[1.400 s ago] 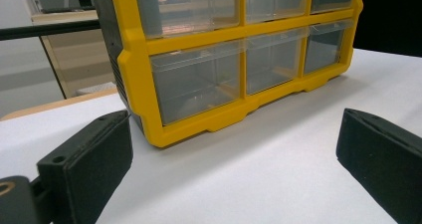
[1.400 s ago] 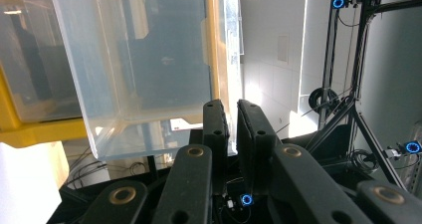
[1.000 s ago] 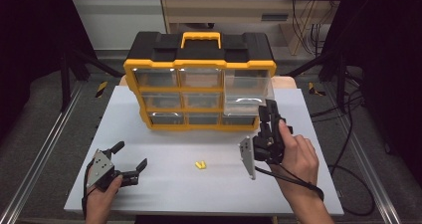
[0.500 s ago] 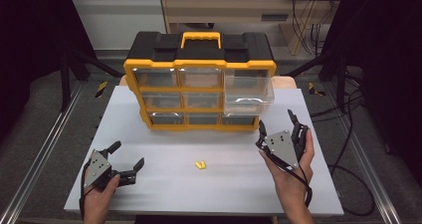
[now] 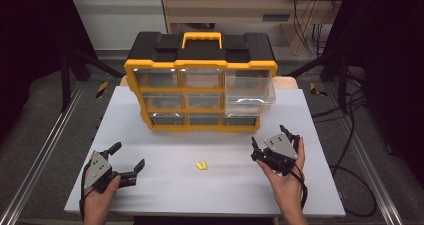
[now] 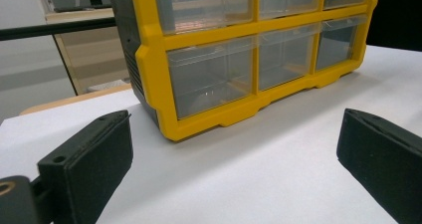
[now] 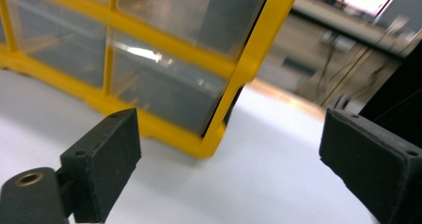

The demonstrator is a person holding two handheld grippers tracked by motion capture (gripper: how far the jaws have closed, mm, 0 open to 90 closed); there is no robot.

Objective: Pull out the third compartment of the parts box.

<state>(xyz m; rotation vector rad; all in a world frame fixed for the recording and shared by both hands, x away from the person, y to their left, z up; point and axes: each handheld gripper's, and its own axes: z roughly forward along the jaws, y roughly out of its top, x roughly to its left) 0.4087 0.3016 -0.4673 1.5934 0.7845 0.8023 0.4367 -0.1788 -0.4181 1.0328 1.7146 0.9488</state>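
Resting low on the white table [image 5: 165,135], the left gripper [image 5: 126,161] at seven o'clock and the right gripper [image 5: 276,140] at four o'clock both hold their fingers wide apart with nothing between them, likely parked clear of the work. A small yellow piece [image 5: 201,165] lies between them at six o'clock. At twelve o'clock, the yellow drawer cabinet [image 5: 200,65] has its right-hand drawer [image 5: 248,96] pulled out, perhaps to receive that piece.

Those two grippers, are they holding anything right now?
Nothing. The left gripper and right gripper are both open, with only bare table between their jaws.
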